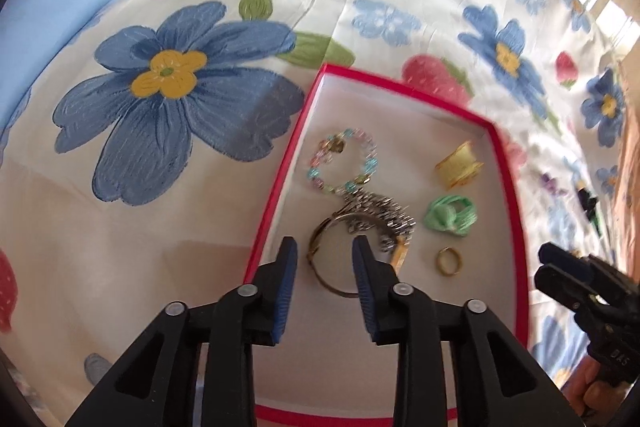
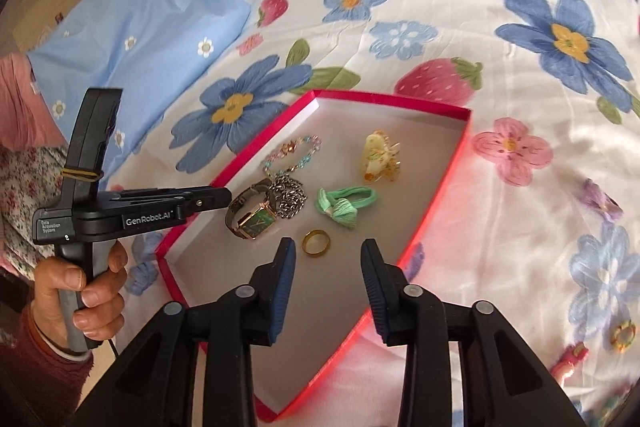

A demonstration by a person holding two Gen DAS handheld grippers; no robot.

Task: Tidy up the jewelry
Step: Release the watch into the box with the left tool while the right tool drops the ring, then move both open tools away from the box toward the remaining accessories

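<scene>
A shallow red box [image 1: 282, 179] [image 2: 264, 135] with a white inside lies on the bed. In it are a beaded bracelet [image 1: 371, 163] [image 2: 312, 141], a silver chain [image 1: 376, 207] [image 2: 290, 195], a green-faced watch [image 1: 316, 247] [image 2: 256, 223], a yellow hair clip [image 1: 456, 165] [image 2: 378, 157], a green hair tie [image 1: 450, 215] [image 2: 340, 205] and a gold ring [image 1: 439, 262] [image 2: 306, 245]. My left gripper [image 1: 325, 247] [image 2: 226, 195] hovers open just above the watch, holding nothing. My right gripper [image 2: 328, 247] [image 1: 548, 263] is open and empty over the box near the ring.
The bed has a white sheet [image 2: 460, 27] printed with blue flowers and strawberries, and a blue pillow [image 2: 140, 27] at the far left. Small pieces lie on the sheet to the right: a yellow ring-shaped piece [image 2: 622, 335], a pink clip [image 2: 572, 355], a purple piece [image 2: 600, 203]. A hand [image 2: 92, 287] grips the left tool.
</scene>
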